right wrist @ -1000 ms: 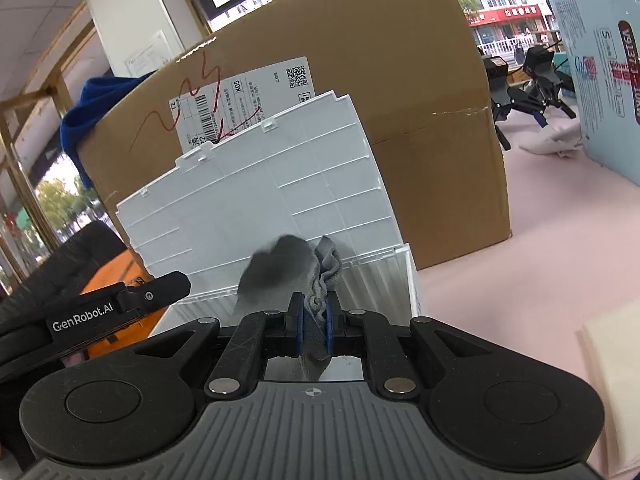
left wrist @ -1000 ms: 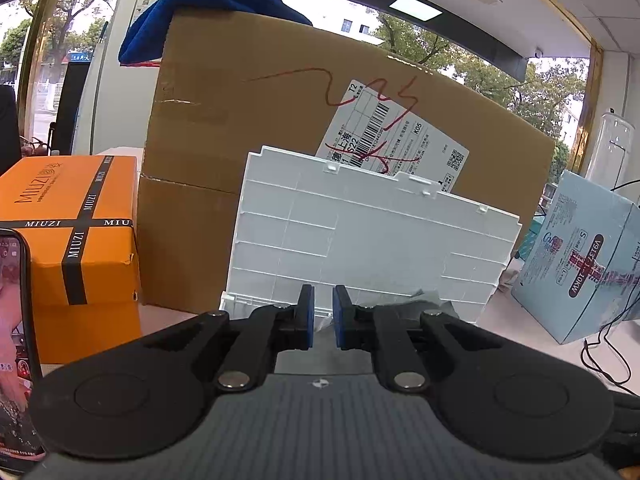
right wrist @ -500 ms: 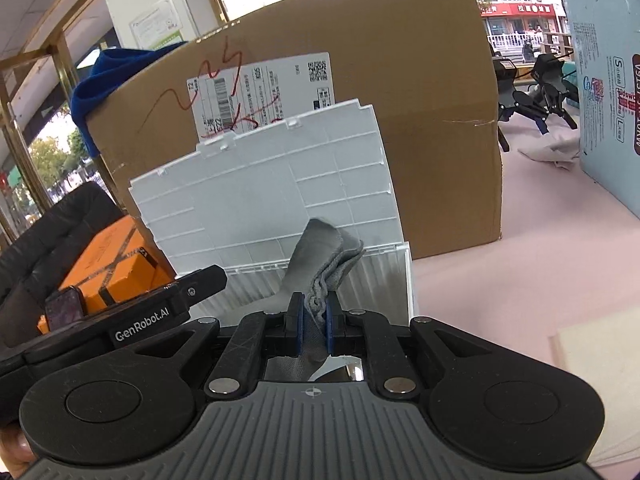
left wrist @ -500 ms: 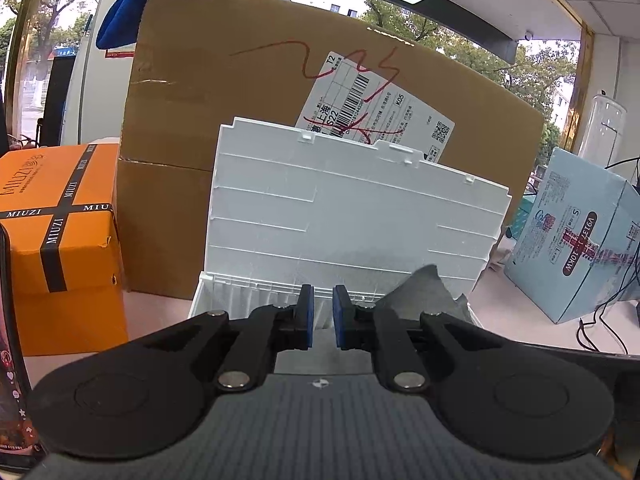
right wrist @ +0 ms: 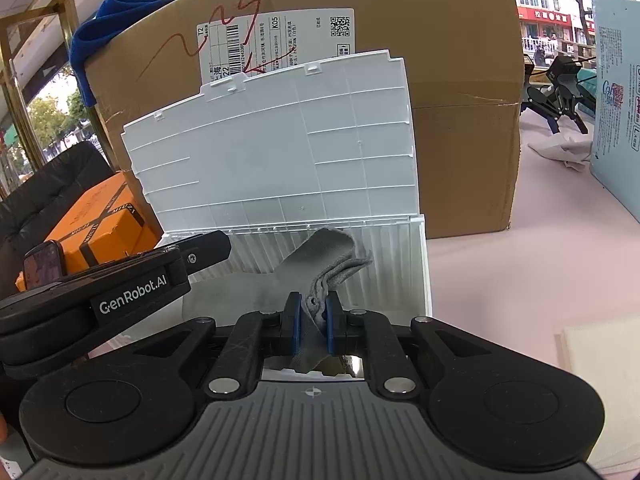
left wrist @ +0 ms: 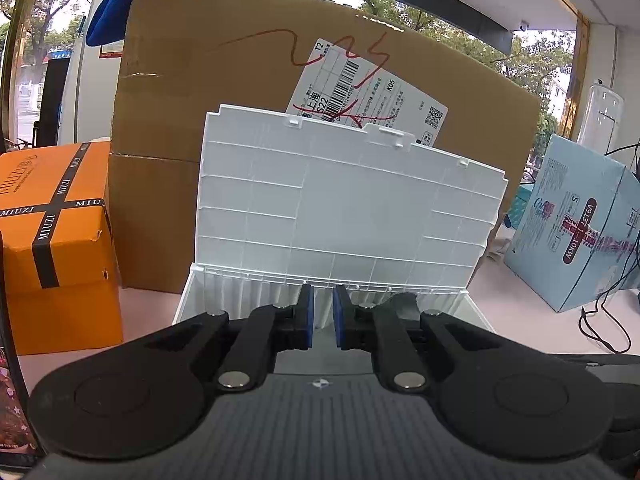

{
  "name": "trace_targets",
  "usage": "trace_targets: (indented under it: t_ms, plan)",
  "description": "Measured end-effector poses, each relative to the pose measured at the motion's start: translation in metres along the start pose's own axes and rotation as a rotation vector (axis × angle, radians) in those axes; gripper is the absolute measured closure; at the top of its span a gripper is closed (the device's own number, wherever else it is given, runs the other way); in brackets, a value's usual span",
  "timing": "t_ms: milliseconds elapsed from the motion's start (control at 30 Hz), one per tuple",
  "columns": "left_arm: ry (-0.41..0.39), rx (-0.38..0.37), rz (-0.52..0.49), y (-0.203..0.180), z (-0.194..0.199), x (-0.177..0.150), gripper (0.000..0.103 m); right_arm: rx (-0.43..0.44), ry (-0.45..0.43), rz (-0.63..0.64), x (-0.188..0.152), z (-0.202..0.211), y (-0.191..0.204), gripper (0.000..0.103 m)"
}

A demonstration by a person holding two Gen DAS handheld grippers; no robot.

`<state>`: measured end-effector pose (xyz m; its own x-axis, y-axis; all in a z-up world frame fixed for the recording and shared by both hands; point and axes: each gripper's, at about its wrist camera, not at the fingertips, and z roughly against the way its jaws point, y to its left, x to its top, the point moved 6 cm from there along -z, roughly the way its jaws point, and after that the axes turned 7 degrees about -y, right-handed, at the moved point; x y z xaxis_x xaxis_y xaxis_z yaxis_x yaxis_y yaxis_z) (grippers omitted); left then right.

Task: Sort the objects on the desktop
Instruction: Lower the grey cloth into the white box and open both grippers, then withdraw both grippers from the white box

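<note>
The right gripper (right wrist: 311,322) pinches a bunched fold of the grey cloth (right wrist: 320,256) between its blue pads, and the cloth's free end flops toward one o'clock over the open white storage box (right wrist: 424,272), whose lid (right wrist: 280,140) leans back against the cardboard carton (right wrist: 460,120). The cloth looks light, soft and limp, so I judge it will sag and trail; a grip on gathered layers near the middle suits it better than on a single edge. The left gripper (left wrist: 320,316), at nine o'clock of the right one, has its jaws nearly together with a narrow gap, holding nothing.
</note>
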<state>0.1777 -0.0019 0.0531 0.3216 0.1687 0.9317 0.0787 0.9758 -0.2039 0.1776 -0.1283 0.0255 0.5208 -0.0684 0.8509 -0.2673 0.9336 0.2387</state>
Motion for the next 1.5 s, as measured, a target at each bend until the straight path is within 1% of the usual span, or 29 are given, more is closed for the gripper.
trace_targets:
  t_ms: [67,100,133,167,200,233,267,300,333,433,533,633,767,833,867,933,1133,1333,1433,1500]
  plan:
    - [-0.002,0.002,-0.011,-0.001,0.000,0.000,0.092,0.011,0.000,-0.001,0.000,0.000,0.001,0.089]
    - [-0.003,0.002,-0.016,-0.002,0.000,0.000,0.085,0.018,0.001,-0.001,0.000,0.000,0.001,0.087]
    - [-0.008,0.002,-0.016,-0.001,0.000,0.000,0.081,0.025,0.000,-0.006,0.000,0.001,0.001,0.085]
    - [-0.016,0.006,-0.002,0.001,0.001,0.001,0.070,0.036,0.000,-0.016,0.001,0.001,0.001,0.083]
    - [-0.023,0.006,0.019,0.004,0.002,0.002,0.050,0.060,-0.001,-0.026,0.001,0.002,0.002,0.076]
    - [-0.032,-0.004,0.055,0.008,0.004,0.004,0.038,0.091,-0.003,-0.034,0.002,0.003,0.004,0.062]
    - [-0.044,-0.018,0.092,0.011,0.005,0.006,0.021,0.128,-0.008,-0.041,0.003,0.005,0.007,0.054]
    - [-0.058,-0.034,0.126,0.013,0.008,0.008,0.020,0.142,-0.017,-0.039,0.004,0.008,0.010,0.029]
    - [-0.072,-0.045,0.154,0.015,0.010,0.010,0.019,0.125,-0.042,-0.020,0.005,0.011,0.013,0.012]
    - [-0.100,-0.055,0.173,0.017,0.015,0.014,0.015,0.072,-0.143,0.063,0.010,0.021,0.020,0.008]
    - [-0.104,-0.055,0.175,0.016,0.014,0.013,0.011,0.039,-0.180,0.118,0.011,0.025,0.023,0.006]
    - [-0.098,-0.059,0.180,0.016,0.012,0.012,0.007,0.036,-0.172,0.119,0.009,0.023,0.023,0.006]
    - [-0.108,-0.051,0.168,0.013,0.012,0.012,0.007,0.044,-0.157,0.107,0.008,0.020,0.020,0.006]
    - [-0.125,-0.039,0.162,0.012,0.013,0.012,0.001,0.044,-0.157,0.107,0.007,0.020,0.020,0.006]
    - [-0.134,-0.035,0.160,0.012,0.014,0.012,0.000,0.043,-0.159,0.108,0.007,0.020,0.021,0.006]
    - [-0.148,-0.030,0.158,0.013,0.016,0.012,0.000,0.043,-0.161,0.106,0.008,0.021,0.021,0.006]
    - [-0.145,-0.040,0.159,0.012,0.017,0.012,0.000,0.044,-0.158,0.105,0.007,0.019,0.021,0.006]
    - [-0.148,-0.033,0.151,0.011,0.017,0.011,0.000,0.041,-0.159,0.107,0.007,0.018,0.021,0.006]
    - [-0.155,-0.029,0.152,0.011,0.017,0.011,0.000,0.036,-0.177,0.108,0.006,0.019,0.022,0.006]
    - [-0.172,-0.020,0.156,0.012,0.018,0.010,0.000,0.018,-0.247,0.107,0.003,0.022,0.022,0.006]
